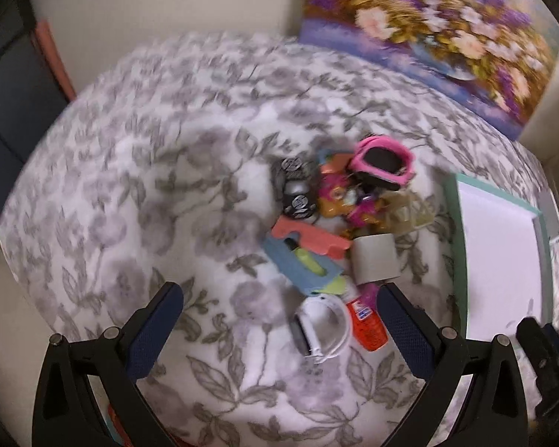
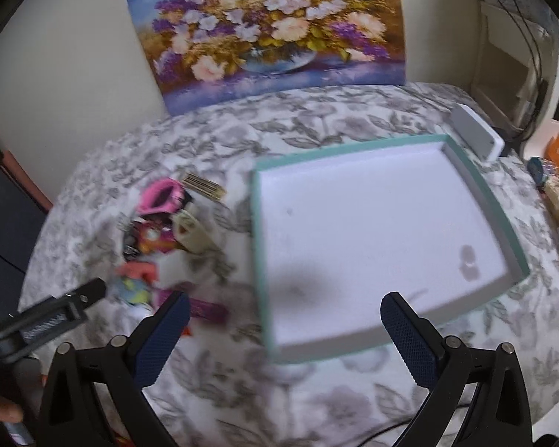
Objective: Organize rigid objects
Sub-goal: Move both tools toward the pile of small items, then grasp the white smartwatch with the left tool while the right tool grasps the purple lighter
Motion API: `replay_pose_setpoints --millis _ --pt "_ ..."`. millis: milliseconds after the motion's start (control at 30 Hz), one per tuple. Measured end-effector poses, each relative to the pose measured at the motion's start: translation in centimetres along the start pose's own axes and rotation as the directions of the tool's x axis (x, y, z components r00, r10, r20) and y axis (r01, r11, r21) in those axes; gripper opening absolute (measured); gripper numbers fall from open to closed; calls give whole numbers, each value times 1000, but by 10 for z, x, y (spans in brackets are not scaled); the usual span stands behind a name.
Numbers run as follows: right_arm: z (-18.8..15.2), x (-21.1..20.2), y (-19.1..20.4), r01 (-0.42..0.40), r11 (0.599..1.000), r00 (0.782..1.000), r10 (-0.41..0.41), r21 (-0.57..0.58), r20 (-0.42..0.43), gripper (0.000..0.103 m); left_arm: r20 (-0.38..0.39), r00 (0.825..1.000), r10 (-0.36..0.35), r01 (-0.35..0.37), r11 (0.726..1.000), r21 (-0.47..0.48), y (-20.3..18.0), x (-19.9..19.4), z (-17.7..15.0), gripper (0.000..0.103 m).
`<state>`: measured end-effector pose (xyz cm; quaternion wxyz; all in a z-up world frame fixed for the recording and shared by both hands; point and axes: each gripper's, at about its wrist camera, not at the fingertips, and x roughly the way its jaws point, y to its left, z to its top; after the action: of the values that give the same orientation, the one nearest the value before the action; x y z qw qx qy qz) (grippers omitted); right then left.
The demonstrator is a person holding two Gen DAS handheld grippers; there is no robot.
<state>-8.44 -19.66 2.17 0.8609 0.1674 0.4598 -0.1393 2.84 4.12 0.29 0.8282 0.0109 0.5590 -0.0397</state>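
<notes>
Two hand-held grippers hang above a bench covered with a grey leaf-print cloth (image 1: 138,171); both stand with jaws spread wide and nothing between them. The left hand-held gripper (image 1: 279,320) faces a tight heap of small rigid objects, gathered in one spot so that each can be drawn out singly. Nearest its fingers lie a white wristband device (image 1: 322,329) and, touching it, an orange-capped tube (image 1: 367,322). Behind these are a blue card (image 1: 298,264) bearing a yellow-green stick, a coral card (image 1: 309,240), a grey box (image 1: 376,259), a black-and-silver toy (image 1: 296,186), a bright figurine (image 1: 344,201) and a pink-framed item (image 1: 385,162). The right hand-held gripper (image 2: 285,320) is over the near edge of a teal-rimmed tray (image 2: 259,260), whose white floor holds no objects; it lies just beside the heap, apparently as the destination. Judged from this layout, sorting has not begun, and the wristband device seems the easiest first pick. Blur hides finer detail. A flower painting (image 2: 272,26) leans on the wall behind.
</notes>
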Motion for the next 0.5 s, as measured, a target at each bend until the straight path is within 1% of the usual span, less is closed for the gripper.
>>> replay_pose_setpoints --millis 33,67,100,133,200,267,400,500 --pt "2 2 8 -9 1000 1000 9 -7 -11 103 -26 1000 -1 1 1000 -29 7 6 2 103" --pt "3 5 14 -15 1000 1000 14 -18 -22 103 -36 999 13 -15 999 -36 10 9 1 103" --pt "3 11 24 -24 999 999 23 -36 -44 103 -53 998 13 -15 999 -43 13 14 1 103" --pt "3 16 31 -32 999 998 29 -44 -63 103 -68 998 11 -14 999 -38 14 19 0 103" --pt "1 31 43 -52 997 993 46 -48 -112 103 -65 998 17 -19 1000 -23 15 25 -3 103" --pt "-1 43 50 -68 997 987 61 -42 -152 103 -104 995 2 -4 1000 -21 16 35 -6 103" --pt "-7 53 54 -52 997 984 41 -58 -172 103 -156 987 -42 39 999 -21 14 47 -11 103" --pt "-9 54 50 -47 998 984 40 -38 -174 103 -182 983 -22 27 999 23 5 55 -17 103"
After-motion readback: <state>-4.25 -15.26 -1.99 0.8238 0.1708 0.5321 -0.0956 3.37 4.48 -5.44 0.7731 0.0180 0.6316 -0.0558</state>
